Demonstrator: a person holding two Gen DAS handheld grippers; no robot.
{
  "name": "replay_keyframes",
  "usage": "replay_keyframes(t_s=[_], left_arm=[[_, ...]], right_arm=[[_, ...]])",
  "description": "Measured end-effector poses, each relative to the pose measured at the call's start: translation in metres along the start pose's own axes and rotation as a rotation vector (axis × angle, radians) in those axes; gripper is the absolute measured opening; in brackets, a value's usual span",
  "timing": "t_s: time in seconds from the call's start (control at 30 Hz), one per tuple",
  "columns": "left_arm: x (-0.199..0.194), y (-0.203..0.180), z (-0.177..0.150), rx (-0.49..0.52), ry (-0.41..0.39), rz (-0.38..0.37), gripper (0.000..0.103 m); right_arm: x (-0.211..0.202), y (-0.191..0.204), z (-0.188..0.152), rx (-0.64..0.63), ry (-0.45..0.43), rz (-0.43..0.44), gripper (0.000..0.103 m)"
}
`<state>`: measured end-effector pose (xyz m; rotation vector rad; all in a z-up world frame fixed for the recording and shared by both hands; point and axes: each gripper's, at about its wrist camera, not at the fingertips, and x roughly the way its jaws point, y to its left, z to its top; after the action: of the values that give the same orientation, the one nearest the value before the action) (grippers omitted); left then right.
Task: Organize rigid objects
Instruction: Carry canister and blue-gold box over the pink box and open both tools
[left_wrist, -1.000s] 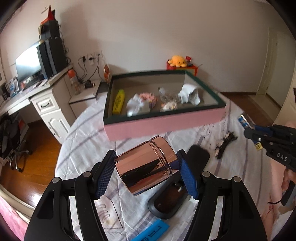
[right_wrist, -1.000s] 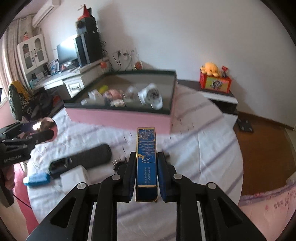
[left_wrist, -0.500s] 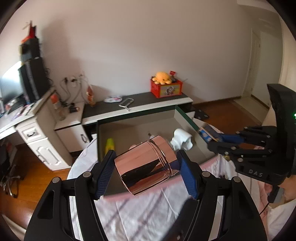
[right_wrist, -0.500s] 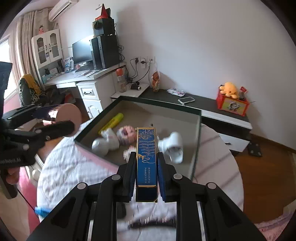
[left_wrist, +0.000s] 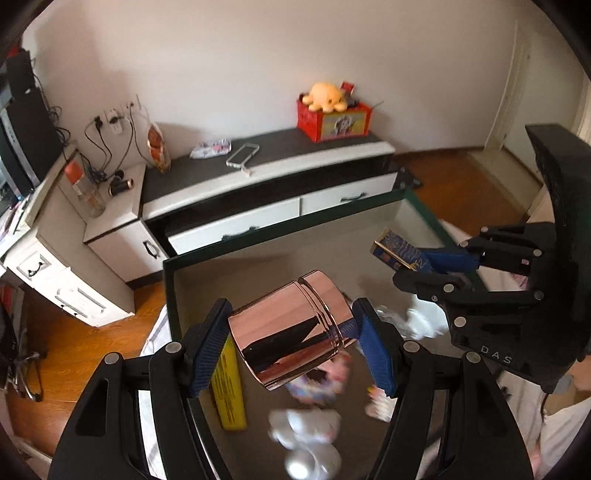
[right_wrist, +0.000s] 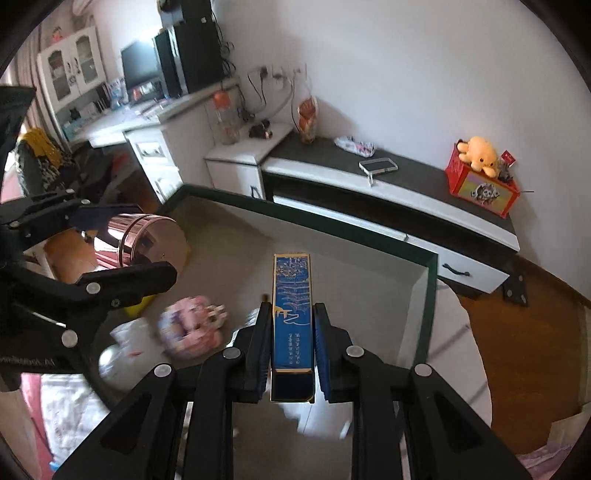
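Observation:
My left gripper (left_wrist: 291, 343) is shut on a shiny rose-gold metal canister (left_wrist: 290, 334) and holds it tilted above the open box (left_wrist: 280, 230) with the dark green rim. My right gripper (right_wrist: 291, 328) is shut on a narrow blue box with gold print (right_wrist: 291, 310) and holds it over the same open box (right_wrist: 430, 291). The right gripper shows in the left wrist view (left_wrist: 417, 260), the canister in the right wrist view (right_wrist: 147, 240).
Inside the box lie a yellow tube (left_wrist: 229, 384), pink wrapped items (right_wrist: 192, 328) and white crumpled items (left_wrist: 310, 439). Behind it stand a low black-topped cabinet (left_wrist: 280, 162), a red toy box with an orange plush (left_wrist: 332, 110) and a desk with a monitor (right_wrist: 140, 66).
Both grippers have risen from the table and moved forward over the open box, each still holding its object. The view has tilted down into the box.

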<state>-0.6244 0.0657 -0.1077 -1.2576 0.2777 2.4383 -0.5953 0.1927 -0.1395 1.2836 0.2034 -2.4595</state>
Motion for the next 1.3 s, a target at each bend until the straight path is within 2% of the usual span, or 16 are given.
replay_keyframes(t_s=[0.2,0.33,0.47,0.53,0.57,0.63,0.77,0.8,0.83,0.9,1.0,1.2,1.27,1.3], left_arm=[[0.045,0.013,0.004,-0.024,0.080,0.015,0.068],[0.061,0.015,0.000,-0.022,0.111,0.027,0.068],[0.063,0.016,-0.002,-0.035,0.111,0.037,0.069],[0.059,0.016,-0.002,-0.046,0.096,0.040,0.074],[0.054,0.017,-0.002,-0.059,0.086,0.040,0.081],[0.046,0.019,-0.002,-0.068,0.064,0.045,0.086],[0.023,0.014,-0.006,-0.058,0.032,0.054,0.095],[0.015,0.012,-0.008,-0.058,0.018,0.063,0.097],[0.010,0.011,-0.010,-0.058,0.005,0.069,0.097],[-0.006,0.008,-0.016,-0.058,-0.025,0.081,0.102],[-0.034,0.001,-0.027,-0.049,-0.091,0.094,0.103],[-0.094,-0.013,-0.065,-0.065,-0.194,0.128,0.103],[-0.115,-0.019,-0.079,-0.061,-0.229,0.155,0.103],[-0.127,-0.023,-0.087,-0.055,-0.252,0.156,0.103]], right_arm=[[0.036,-0.006,0.008,-0.013,0.072,-0.015,0.021],[0.048,-0.009,0.008,-0.022,0.111,-0.040,0.021],[0.040,-0.010,0.010,-0.024,0.083,-0.031,0.022],[0.038,-0.009,0.012,-0.022,0.070,-0.046,0.022],[0.034,-0.010,0.012,-0.013,0.062,-0.049,0.023],[0.030,-0.009,0.012,0.000,0.056,-0.036,0.037],[0.017,-0.003,0.008,-0.013,0.039,-0.033,0.039],[0.012,-0.002,0.007,-0.012,0.031,-0.033,0.043],[0.007,0.000,0.006,-0.012,0.027,-0.034,0.054],[-0.004,0.004,0.002,-0.016,0.005,-0.034,0.068],[-0.026,0.012,-0.006,-0.024,-0.019,-0.030,0.080],[-0.072,0.030,-0.029,-0.052,-0.086,-0.058,0.085],[-0.088,0.036,-0.038,-0.063,-0.119,-0.054,0.091],[-0.100,0.040,-0.045,-0.066,-0.143,-0.055,0.102]])
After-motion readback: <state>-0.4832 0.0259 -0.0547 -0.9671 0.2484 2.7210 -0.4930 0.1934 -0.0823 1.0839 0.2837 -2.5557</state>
